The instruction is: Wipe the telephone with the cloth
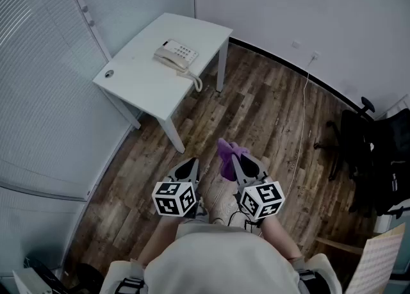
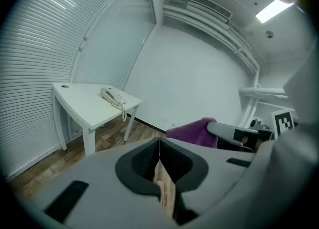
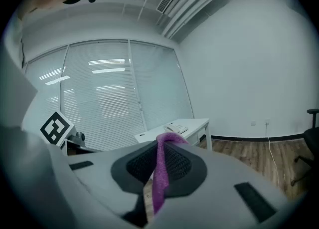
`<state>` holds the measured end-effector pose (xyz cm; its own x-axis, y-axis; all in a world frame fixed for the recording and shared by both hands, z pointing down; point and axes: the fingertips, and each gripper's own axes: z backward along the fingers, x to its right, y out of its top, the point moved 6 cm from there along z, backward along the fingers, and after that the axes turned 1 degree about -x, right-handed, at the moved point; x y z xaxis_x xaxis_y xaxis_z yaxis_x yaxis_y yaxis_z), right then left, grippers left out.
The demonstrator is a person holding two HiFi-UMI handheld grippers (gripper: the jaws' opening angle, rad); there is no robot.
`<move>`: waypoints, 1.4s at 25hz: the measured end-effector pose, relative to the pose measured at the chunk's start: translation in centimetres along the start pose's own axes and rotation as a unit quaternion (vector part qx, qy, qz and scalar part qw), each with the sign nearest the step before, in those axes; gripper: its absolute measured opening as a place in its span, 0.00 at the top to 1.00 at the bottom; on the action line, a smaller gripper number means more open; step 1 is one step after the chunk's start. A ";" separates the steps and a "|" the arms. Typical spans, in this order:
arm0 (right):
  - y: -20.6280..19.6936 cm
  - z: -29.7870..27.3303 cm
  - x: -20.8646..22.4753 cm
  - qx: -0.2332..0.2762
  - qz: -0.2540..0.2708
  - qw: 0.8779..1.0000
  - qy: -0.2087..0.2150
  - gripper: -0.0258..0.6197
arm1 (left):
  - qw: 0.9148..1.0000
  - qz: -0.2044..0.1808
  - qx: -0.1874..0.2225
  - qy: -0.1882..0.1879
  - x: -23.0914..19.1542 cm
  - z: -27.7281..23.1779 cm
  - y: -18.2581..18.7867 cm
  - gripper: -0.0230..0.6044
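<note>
looking like the approach step: right gripper (image 1: 238,166) fingers pinching the cloth (image 1: 226,157), left gripper (image 1: 188,170) fingers pressed together. telephone (image 1: 175,54) on the bench (image 1: 138,81) at 11 o'clock, well apart. next: close in, cloth onto it.

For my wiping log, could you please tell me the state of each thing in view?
Telephone: on the white table, handset in its cradle.
Cloth: purple, pinched and hanging limp.
Right tongs: shut on the cloth.
Left tongs: shut, empty.
</note>
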<state>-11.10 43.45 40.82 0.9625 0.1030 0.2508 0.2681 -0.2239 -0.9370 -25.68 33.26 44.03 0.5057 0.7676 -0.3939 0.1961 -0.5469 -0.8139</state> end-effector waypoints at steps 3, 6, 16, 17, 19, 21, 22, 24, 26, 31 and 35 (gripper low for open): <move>-0.2 1.0 -0.2 0.001 0.006 1.000 0.001 0.89 | 1.000 -0.009 0.006 -0.005 0.8 0.1 -0.4 0.93; -0.4 1.6 -0.7 0.003 0.007 1.000 0.007 0.89 | 1.000 -0.006 0.011 -0.008 1.0 0.5 -0.2 0.93; -0.2 -0.1 -1.3 0.008 -0.011 1.000 0.011 0.89 | 1.000 -0.006 0.007 -0.011 -0.6 0.3 0.7 0.93; -0.1 -0.5 -1.3 0.008 -0.012 1.000 0.010 0.89 | 1.000 -0.005 0.005 -0.012 -0.9 0.2 0.8 0.93; 0.3 -1.3 -1.2 0.010 -0.010 1.000 0.007 0.89 | 1.000 -0.001 0.003 -0.015 -1.6 -0.4 1.1 0.93; 0.6 -2.4 -1.1 0.011 -0.006 1.000 0.005 0.89 | 1.000 0.002 0.002 -0.017 -2.4 -1.0 1.5 0.93; 0.7 -3.0 -1.0 0.011 -0.004 1.000 0.004 0.89 | 1.000 0.002 0.002 -0.018 -2.8 -1.3 1.7 0.93; 1.0 -4.2 -0.9 0.011 -0.002 1.000 0.002 0.89 | 1.000 0.000 0.001 -0.020 -3.5 -1.9 2.2 0.93; 1.2 -5.3 -0.9 0.011 -0.002 1.000 0.000 0.89 | 1.000 -0.002 0.001 -0.022 -4.3 -2.4 2.7 0.93; 2.0 -8.3 -1.6 0.011 0.003 1.000 0.004 0.89 | 1.000 -0.004 0.009 -0.020 -6.6 -3.2 4.6 0.93; 2.4 -10.8 -2.3 0.011 0.007 1.000 0.006 0.89 | 1.000 -0.002 0.010 -0.019 -8.9 -3.7 5.9 0.93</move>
<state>-12.23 32.22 40.60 0.9664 0.0888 0.2412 0.2547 -0.2042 -0.9452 -25.93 21.94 44.37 0.4716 0.7829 -0.4058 0.1807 -0.5362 -0.8245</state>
